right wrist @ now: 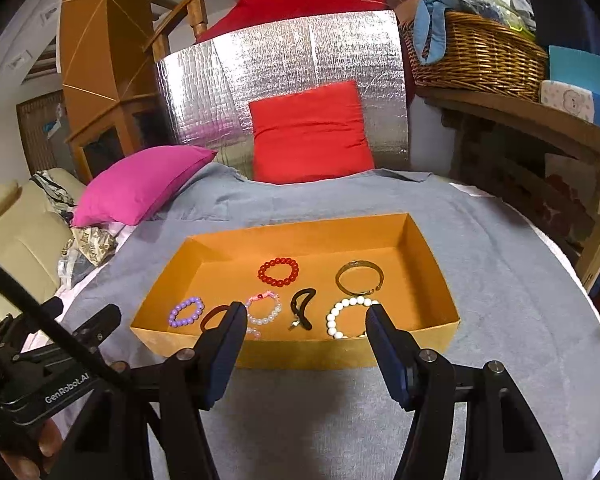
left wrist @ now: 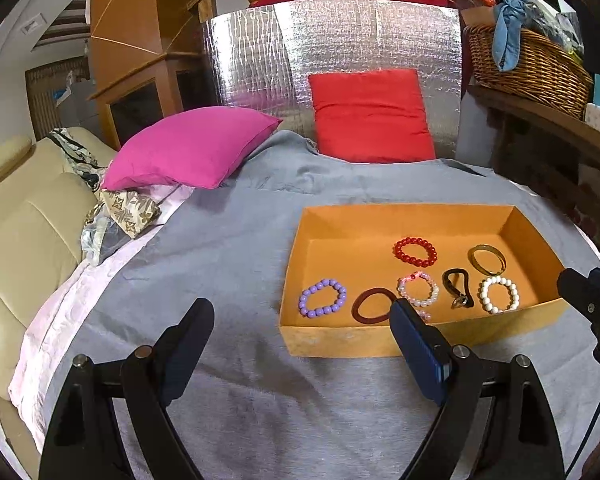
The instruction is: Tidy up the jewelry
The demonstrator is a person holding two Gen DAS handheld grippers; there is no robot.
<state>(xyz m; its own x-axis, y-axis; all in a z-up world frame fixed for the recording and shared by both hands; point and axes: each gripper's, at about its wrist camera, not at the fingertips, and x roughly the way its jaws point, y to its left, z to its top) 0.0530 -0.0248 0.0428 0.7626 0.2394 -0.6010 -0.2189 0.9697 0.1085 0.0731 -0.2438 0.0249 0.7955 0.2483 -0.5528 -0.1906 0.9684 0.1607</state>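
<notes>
From the left wrist camera, the left gripper (left wrist: 302, 320) has its two fingers spread wide and holds nothing. It hangs over a gray blanket (left wrist: 228, 272), just in front of an orange box (left wrist: 380, 342). Seven pieces of jewelry lie in the box, all apart from each other: one purple bead bracelet (left wrist: 323, 298), one dark red band (left wrist: 374, 306), one pink and white bead bracelet (left wrist: 419, 290), one black band (left wrist: 458, 288), one white bead bracelet (left wrist: 499, 294), one red bead bracelet (left wrist: 415, 251) and one gold bangle (left wrist: 487, 260). Two pillows sit at the back of the blanket: one pink pillow (left wrist: 192, 148) and one red pillow (left wrist: 372, 116), which leans on a shiny silver sheet (left wrist: 332, 40). A tan sofa (left wrist: 24, 216) is on the left, and a wicker basket (left wrist: 528, 68) sits on a wooden shelf to the right. The tip of the right gripper (left wrist: 592, 300) peeks in at the right edge. From the right wrist camera, the right gripper (right wrist: 306, 332) is also wide open and holds nothing. Its tips are at the near wall of the orange box (right wrist: 300, 354). The same seven pieces show inside. The white bead bracelet (right wrist: 348, 316) lies just by the right fingertip. The left gripper (right wrist: 88, 332) is low on the left side.
</notes>
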